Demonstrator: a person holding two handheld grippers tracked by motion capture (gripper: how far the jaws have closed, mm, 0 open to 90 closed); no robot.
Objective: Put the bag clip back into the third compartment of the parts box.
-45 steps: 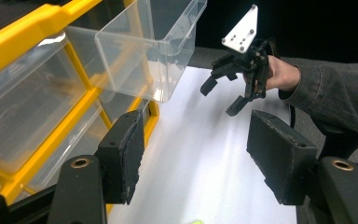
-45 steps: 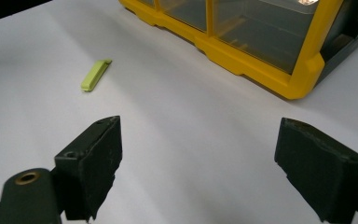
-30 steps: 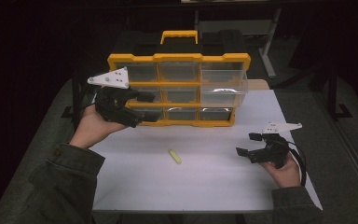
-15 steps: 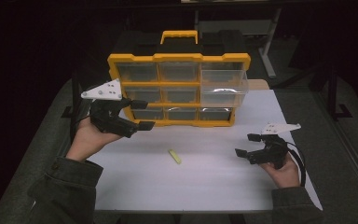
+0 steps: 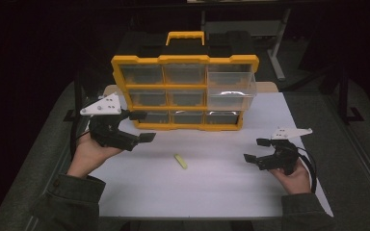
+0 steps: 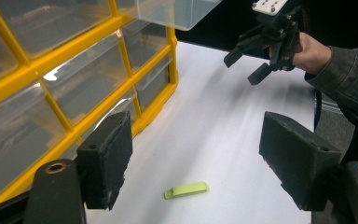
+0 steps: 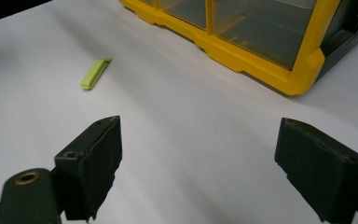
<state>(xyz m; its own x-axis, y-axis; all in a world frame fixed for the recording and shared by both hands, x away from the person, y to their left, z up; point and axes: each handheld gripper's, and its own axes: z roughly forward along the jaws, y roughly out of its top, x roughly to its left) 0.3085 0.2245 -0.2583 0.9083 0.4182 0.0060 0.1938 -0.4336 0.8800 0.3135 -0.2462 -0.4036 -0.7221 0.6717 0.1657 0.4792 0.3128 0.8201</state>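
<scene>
Organizer (image 5: 185,91), yellow frame, clear drawers, upright at the far side of the white sheet (image 5: 212,187). One upper drawer (image 5: 231,89) on its right side stands pulled out, past the frame. It hangs well above and beyond the left gripper (image 5: 142,126), whose far finger sits close by the organizer's lower front edge.

Left gripper: jaws have just been opening, now wide, nothing between the pads. In the left gripper view the clip (image 6: 186,190) lies flat on the sheet ahead of the fingers, in line with the gap, slightly toward the nearer pad (image 6: 106,165).

Right gripper (image 5: 256,150): jaws spread wide, empty, hovering low over the sheet. From its own view the clip (image 7: 96,73) lies well ahead and off to the left of its fingers.

Risks, as I judge them:
- The left gripper's outer finger could knock the frame's bottom edge on the way down, since it works close to it.
- The clip is thin and flat; pads may slide over it or push it along the smooth sheet instead of catching it.
- A skewed pinch could flick it away.

Nothing lies between either gripper and the clip.
</scene>
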